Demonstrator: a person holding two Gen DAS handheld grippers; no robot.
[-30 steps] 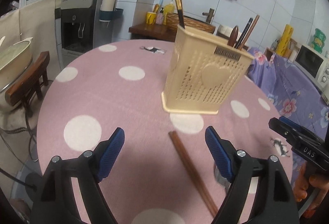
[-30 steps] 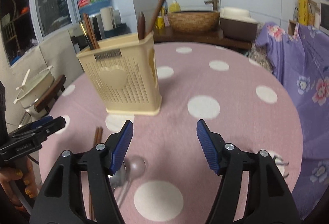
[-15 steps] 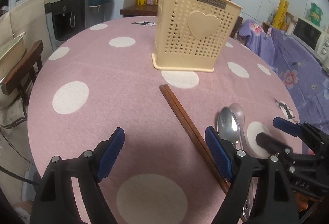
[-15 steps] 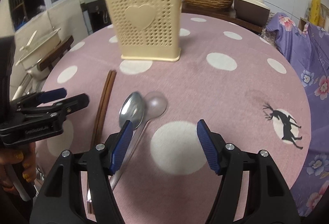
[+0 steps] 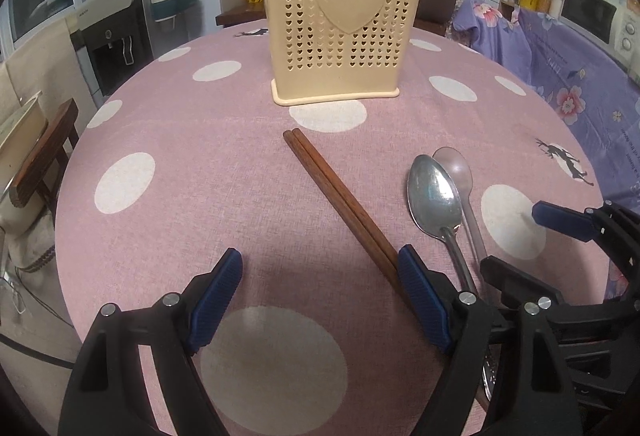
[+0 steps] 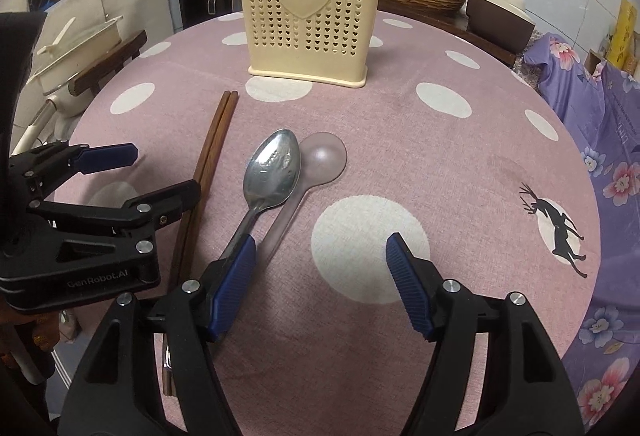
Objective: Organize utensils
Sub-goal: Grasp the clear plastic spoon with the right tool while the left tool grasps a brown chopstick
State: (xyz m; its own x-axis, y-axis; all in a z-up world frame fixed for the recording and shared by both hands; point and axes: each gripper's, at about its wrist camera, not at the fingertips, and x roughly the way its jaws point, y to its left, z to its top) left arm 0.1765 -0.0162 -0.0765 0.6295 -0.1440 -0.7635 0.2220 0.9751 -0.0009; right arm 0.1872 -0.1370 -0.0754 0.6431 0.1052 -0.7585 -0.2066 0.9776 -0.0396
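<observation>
A cream perforated utensil holder (image 5: 340, 24) stands upright on the pink dotted table, with several utensils in it; it also shows in the right wrist view (image 6: 308, 8). A pair of brown chopsticks (image 5: 340, 196) (image 6: 208, 160) lies flat in front of it. A metal spoon (image 5: 434, 196) (image 6: 272, 172) and a clear plastic spoon (image 5: 456, 168) (image 6: 320, 162) lie side by side to their right. My left gripper (image 5: 320, 292) is open and empty, low over the table, its right finger over the chopsticks. My right gripper (image 6: 320, 280) is open and empty, its left finger over the metal spoon's handle.
The round table (image 5: 200, 140) ends close on the left and right. A wooden chair (image 5: 44, 160) and a pot stand to the left. A purple flowered cloth (image 6: 608, 140) covers furniture to the right. A water dispenser (image 5: 116, 32) and a counter stand behind.
Both grippers have drawn back from the holder and dropped lower toward the table's near side. The chopsticks and both spoons have come into full view. Both grippers stayed open.
</observation>
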